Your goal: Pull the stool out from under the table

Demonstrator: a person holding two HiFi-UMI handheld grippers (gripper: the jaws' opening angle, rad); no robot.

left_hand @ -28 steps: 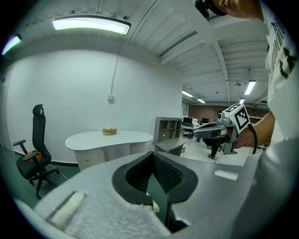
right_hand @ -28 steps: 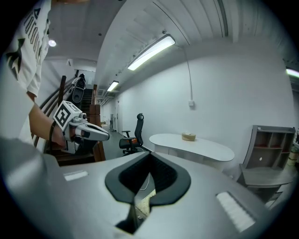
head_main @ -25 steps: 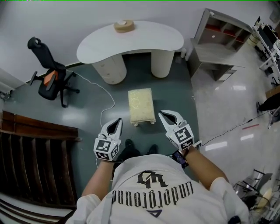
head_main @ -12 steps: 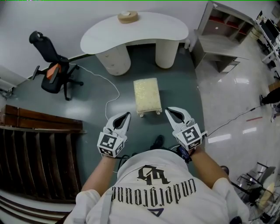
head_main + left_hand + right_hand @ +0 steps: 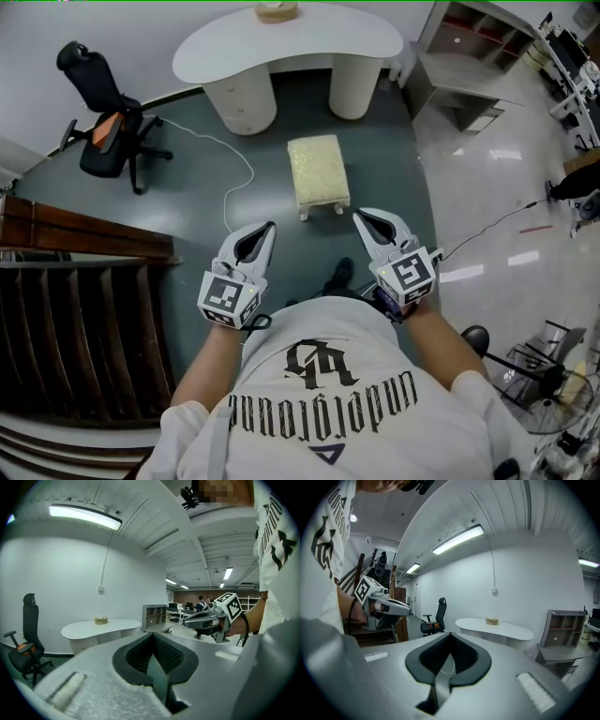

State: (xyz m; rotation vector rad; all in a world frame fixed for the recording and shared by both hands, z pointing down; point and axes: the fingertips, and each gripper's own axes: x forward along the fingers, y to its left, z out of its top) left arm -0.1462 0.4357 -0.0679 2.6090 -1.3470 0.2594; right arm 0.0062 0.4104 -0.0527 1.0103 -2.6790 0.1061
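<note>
The cream upholstered stool (image 5: 318, 172) stands on the dark floor in front of the white curved table (image 5: 291, 37), fully out from beneath it. In the head view my left gripper (image 5: 268, 228) and right gripper (image 5: 358, 215) are held side by side in front of the person's chest, short of the stool and touching nothing. Both pairs of jaws are shut and empty. The left gripper view looks over its closed jaws (image 5: 153, 636) to the table (image 5: 101, 627) and the right gripper (image 5: 211, 618). The right gripper view shows the table (image 5: 494, 629) and the left gripper (image 5: 386, 604); the stool is hidden in both.
A black office chair (image 5: 103, 127) stands left of the table, with a white cable (image 5: 239, 183) on the floor near the stool. A grey shelf unit (image 5: 469, 56) is to the right. A dark wooden stair rail (image 5: 84, 281) runs along the left.
The person has stepped back from the stool, so both shut grippers are now farther from it. The stool and table have kept their places on the floor.
</note>
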